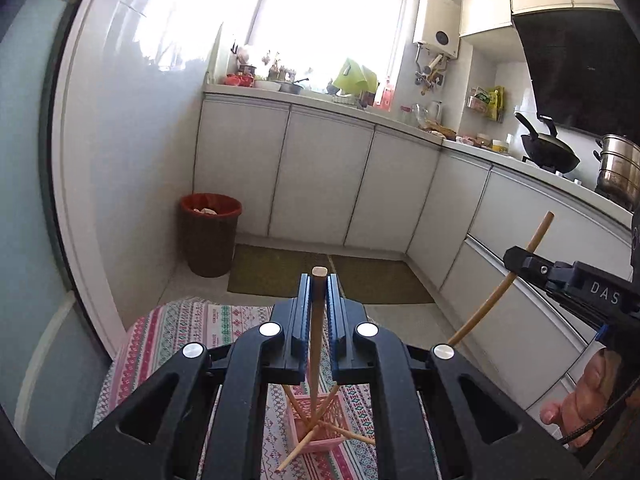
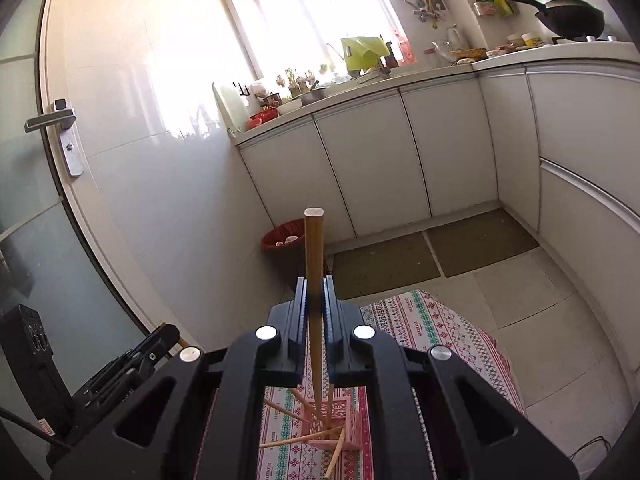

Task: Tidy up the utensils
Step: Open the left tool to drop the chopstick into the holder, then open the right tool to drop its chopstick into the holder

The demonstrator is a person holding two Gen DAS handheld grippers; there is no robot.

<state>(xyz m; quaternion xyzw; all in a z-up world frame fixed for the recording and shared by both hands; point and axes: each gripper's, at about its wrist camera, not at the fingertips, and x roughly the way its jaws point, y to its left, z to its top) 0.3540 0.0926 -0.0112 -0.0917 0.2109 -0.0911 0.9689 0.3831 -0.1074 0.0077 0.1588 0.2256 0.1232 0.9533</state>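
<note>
My left gripper (image 1: 319, 280) is shut on a wooden chopstick (image 1: 317, 328) that stands upright above a small pink basket (image 1: 316, 426) on the patterned cloth. My right gripper (image 2: 315, 282) is shut on another wooden chopstick (image 2: 314, 256), also upright above the pink basket (image 2: 334, 424). Several chopsticks lean in and lie across the basket. The right gripper also shows in the left wrist view (image 1: 516, 258), holding its chopstick (image 1: 500, 280) tilted. The left gripper body shows at the lower left of the right wrist view (image 2: 160, 340).
A table with a striped patterned cloth (image 1: 180, 332) is below. A red bin (image 1: 210, 232) stands by the wall. White kitchen cabinets (image 1: 320, 172), a cluttered counter and a black wok (image 1: 550, 152) are behind. Brown mats (image 2: 384, 264) lie on the tiled floor.
</note>
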